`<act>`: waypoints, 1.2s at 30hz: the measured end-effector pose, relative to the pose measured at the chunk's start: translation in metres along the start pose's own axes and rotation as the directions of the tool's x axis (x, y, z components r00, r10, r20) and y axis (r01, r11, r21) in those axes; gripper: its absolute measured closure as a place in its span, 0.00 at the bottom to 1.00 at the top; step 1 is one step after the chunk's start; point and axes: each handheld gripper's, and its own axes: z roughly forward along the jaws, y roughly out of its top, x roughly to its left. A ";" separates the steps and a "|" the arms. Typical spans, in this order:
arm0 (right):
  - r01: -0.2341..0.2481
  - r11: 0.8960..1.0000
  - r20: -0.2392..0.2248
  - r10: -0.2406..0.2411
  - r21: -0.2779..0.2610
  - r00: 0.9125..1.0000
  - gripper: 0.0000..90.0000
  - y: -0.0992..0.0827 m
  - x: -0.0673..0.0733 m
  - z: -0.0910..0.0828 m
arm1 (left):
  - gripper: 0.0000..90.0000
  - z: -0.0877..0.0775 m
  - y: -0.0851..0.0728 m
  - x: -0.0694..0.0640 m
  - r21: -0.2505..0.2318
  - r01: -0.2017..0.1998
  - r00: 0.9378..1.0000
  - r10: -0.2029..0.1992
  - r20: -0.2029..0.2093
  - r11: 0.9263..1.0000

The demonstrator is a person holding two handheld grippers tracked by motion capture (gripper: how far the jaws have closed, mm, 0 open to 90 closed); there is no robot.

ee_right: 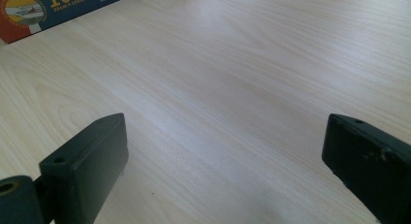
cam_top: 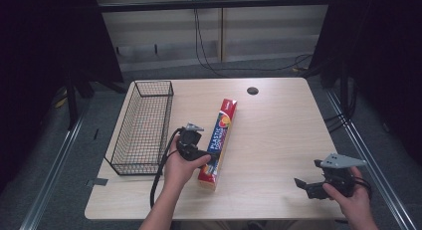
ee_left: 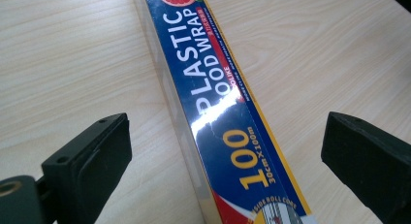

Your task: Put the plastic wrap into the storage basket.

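A long blue, red and yellow plastic food wrap box (cam_top: 219, 140) lies lengthwise on the wooden table (cam_top: 278, 125), right of a black wire basket (cam_top: 142, 128). My left gripper (cam_top: 199, 153) hovers over the near half of the box, jaws wide open. In the left gripper view the box (ee_left: 228, 112) runs between the two jaws, which stand apart from its sides. My right gripper (cam_top: 304, 186) is near the table's front right corner, open over bare wood with nothing between its jaws. A corner of the box (ee_right: 43, 6) appears at the top left of the right gripper view.
The wire basket sits by the table's left edge and looks empty. A round cable hole (cam_top: 253, 90) marks the far side of the table. Dark curtains flank both sides, and cables (cam_top: 209, 46) hang behind the table.
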 end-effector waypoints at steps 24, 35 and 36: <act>0.019 1.000 -0.002 -0.019 -0.008 1.000 0.03 0.006 -0.002 0.010 | 0.03 0.036 0.042 0.003 0.048 0.108 0.994 -0.106 -0.038 0.993; 0.016 1.000 -0.004 -0.016 -0.011 1.000 0.03 0.007 -0.003 0.011 | 0.04 0.046 0.053 0.004 0.058 0.125 0.991 -0.121 -0.064 0.990; 0.014 1.000 -0.002 -0.014 -0.008 1.000 0.03 0.007 -0.002 0.011 | 0.04 0.047 0.053 0.003 0.048 0.133 0.989 -0.130 -0.072 0.990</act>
